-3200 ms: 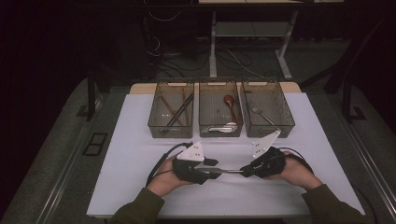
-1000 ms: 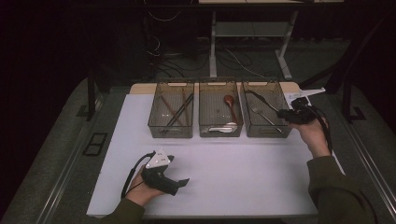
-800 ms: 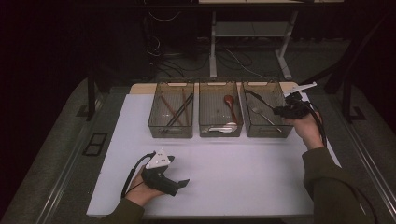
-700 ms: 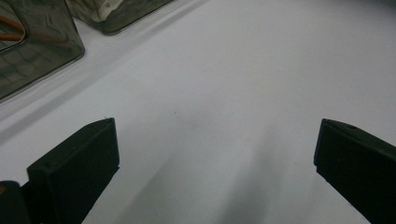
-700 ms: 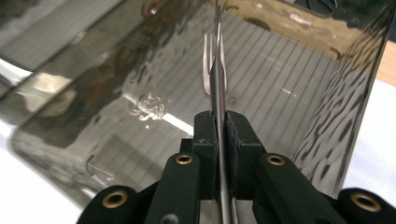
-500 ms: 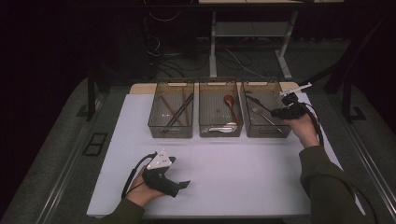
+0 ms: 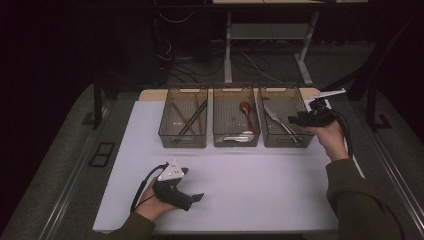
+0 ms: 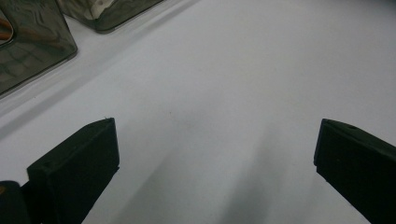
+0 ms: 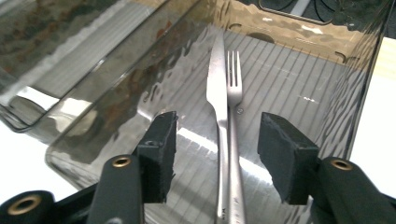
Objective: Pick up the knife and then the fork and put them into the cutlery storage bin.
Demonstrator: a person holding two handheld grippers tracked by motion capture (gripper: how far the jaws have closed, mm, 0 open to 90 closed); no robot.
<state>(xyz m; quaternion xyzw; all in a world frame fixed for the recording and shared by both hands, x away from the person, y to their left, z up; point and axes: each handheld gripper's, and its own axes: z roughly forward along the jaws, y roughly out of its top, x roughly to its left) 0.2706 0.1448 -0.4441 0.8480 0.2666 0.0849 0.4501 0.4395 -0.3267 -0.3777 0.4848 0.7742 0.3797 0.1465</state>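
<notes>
Dark room, cables and desk legs behind; white table (image 7: 250,185) in front, three smoky clear bins in a row at its far side. At left, near the front edge: left gripper (image 7: 196,198) low over bare white surface, jaws wide apart, nothing between. Left bin (image 7: 183,141) with dark sticks crossed inside. Middle bin (image 7: 236,142) with a red-brown spoon (image 7: 245,108) and something pale at its near end. Right bin (image 7: 286,141) with knife (image 9: 217,100) and fork (image 9: 234,88) flat on the ribbed floor, side by side, touching, handles toward the gripper's camera. At the right bin's near right corner: right gripper (image 9: 215,144) above the two handles, jaws just opened, partly apart, pads clear of knife and fork.
</notes>
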